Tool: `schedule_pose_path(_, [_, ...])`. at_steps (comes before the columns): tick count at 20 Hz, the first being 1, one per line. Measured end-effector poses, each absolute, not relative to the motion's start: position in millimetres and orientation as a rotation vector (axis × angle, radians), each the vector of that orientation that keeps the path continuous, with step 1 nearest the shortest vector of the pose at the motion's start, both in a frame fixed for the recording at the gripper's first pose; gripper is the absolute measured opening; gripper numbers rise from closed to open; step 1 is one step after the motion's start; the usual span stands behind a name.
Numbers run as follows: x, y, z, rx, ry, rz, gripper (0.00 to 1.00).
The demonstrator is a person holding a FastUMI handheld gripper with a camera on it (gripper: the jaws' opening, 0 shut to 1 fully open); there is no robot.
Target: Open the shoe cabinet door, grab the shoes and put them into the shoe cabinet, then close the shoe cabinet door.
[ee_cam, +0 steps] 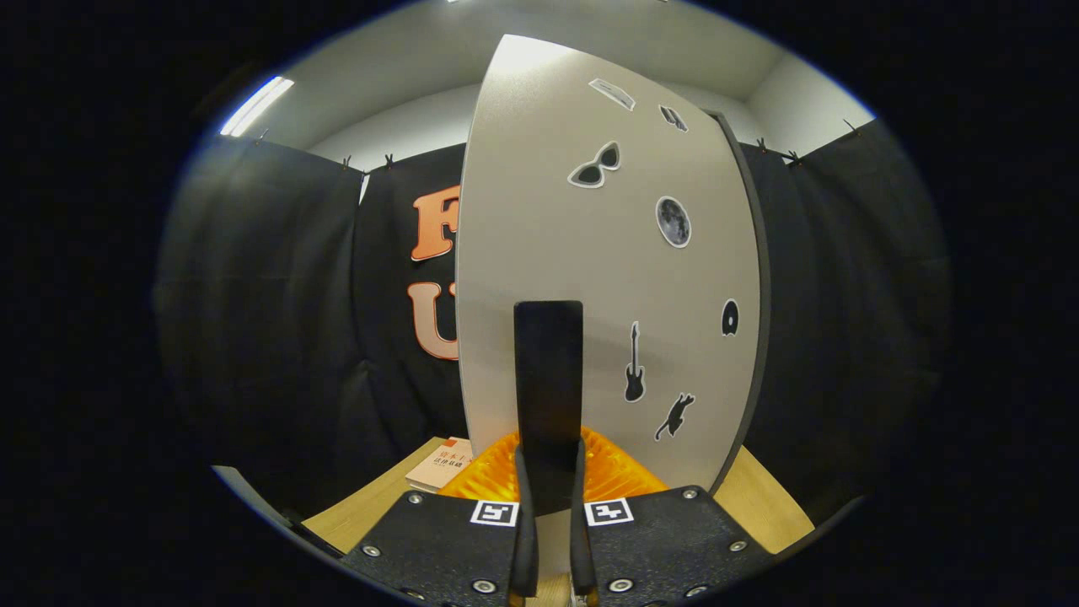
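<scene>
The shoe cabinet door (590, 253) rises right in front of me, a pale grey panel with several small stickers on it. A dark upright handle (548, 362) stands out from its lower middle. My gripper (550, 459) is shut on the lower end of this handle, one finger pressing on each side. The door's dark right edge (754, 337) curves up beside the booth cloth. The panel hides whatever lies behind it.
The cabinet stands on a light wooden tabletop (763, 497). A small book (440, 465) lies on the wood just left of the door's foot. Black booth cloth hangs close on both sides and behind.
</scene>
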State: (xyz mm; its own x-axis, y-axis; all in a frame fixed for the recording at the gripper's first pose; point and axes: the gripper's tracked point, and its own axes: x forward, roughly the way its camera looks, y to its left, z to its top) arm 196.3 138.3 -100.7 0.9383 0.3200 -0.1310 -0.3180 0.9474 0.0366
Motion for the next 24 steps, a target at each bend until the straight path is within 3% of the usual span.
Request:
schedule_pose_path(9, [158, 41, -96, 0.042, 0.122, 0.426, 0.14])
schedule_pose_path(24, [165, -104, -101, 0.008, 0.119, 0.290, 0.11])
